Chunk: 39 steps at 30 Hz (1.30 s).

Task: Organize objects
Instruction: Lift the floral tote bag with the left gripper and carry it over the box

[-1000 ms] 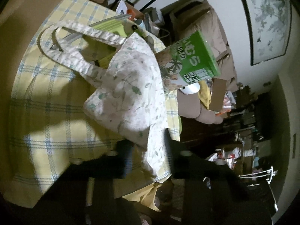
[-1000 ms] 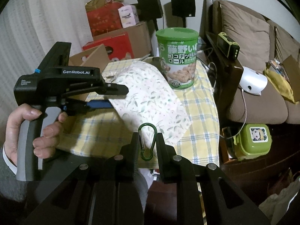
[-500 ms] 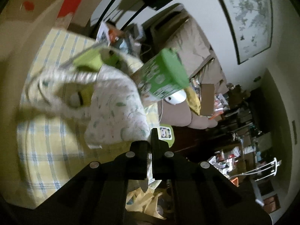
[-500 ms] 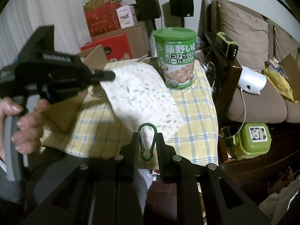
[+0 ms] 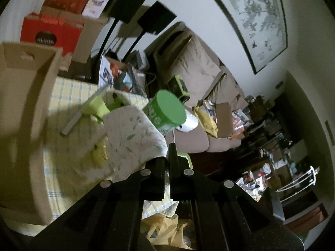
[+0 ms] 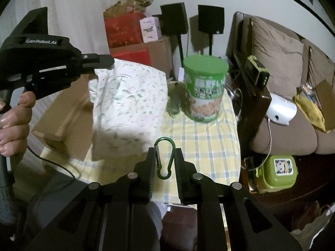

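Take the green canister (image 6: pixel 204 87) as the landmark: it stands upright on a table covered with a yellow-and-blue checked cloth (image 6: pixel 209 138), toward the far edge. Far to its left in the right wrist view, a hand (image 6: pixel 12 123) grips the left gripper (image 6: pixel 104 59), whose fingers are pressed together on the top edge of a white leaf-print fabric bag (image 6: pixel 127 104). The bag hangs from them, its lower part down at the cloth — whether it rests there cannot be told. An open cardboard box (image 6: pixel 62 123) sits left of the canister, behind the bag. In the left wrist view the left gripper (image 5: pixel 168 156) shows its fingers nearly meeting, with the bag (image 5: pixel 134 138) just ahead of them and the canister (image 5: pixel 167 110) beyond.

Behind the canister, stacked red and brown cartons (image 6: pixel 134 35) and two black speakers on stands (image 6: pixel 210 19) line a pale wall. Nearer the camera than the canister, the right gripper (image 6: pixel 165 161) clamps a green carabiner (image 6: pixel 165 160) upright between its fingers, above the cloth's near edge.

Right of the canister: a dark wooden armrest bearing a small green-and-black device (image 6: pixel 257 74), then a brown sofa (image 6: pixel 282 108) with a white rounded gadget (image 6: pixel 280 109) on its seat. Below it, on the floor, a green lidded container (image 6: pixel 276 171). A framed ink painting (image 5: pixel 251 21) hangs above the sofa.
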Each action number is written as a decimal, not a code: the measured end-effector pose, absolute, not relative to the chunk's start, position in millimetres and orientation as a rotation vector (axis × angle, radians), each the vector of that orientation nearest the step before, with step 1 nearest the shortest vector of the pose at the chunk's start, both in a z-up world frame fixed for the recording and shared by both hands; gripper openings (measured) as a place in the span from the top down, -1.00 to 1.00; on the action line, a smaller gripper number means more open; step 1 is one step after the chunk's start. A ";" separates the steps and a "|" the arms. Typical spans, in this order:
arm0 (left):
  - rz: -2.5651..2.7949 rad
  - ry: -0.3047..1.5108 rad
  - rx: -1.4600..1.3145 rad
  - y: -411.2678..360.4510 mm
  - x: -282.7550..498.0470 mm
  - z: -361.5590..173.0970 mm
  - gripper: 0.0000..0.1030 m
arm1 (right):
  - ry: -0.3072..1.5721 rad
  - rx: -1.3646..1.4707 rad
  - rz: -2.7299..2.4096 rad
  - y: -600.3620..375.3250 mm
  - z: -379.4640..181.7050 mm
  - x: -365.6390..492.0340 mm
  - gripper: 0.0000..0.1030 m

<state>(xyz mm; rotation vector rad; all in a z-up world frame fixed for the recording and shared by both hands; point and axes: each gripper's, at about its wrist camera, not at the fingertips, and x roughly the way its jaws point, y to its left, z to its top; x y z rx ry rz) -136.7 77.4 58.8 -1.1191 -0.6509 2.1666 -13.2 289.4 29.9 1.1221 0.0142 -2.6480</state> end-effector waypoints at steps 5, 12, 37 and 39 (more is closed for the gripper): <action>2.206 -0.647 -1.033 55.6 -130.1 92.3 0.95 | 0.033 1.078 -2.634 276.6 44.9 -17.9 0.67; 2.263 -0.664 -0.959 20.0 -119.1 122.2 0.95 | 0.047 1.036 -2.599 253.1 63.8 -25.9 0.67; 2.459 -0.848 -1.004 -109.6 -164.6 110.0 0.95 | 0.127 1.009 -2.393 145.9 76.3 -49.2 0.67; 2.467 -0.854 -1.003 -112.6 -175.5 112.7 0.95 | 0.131 1.010 -2.381 136.9 78.9 -56.2 0.67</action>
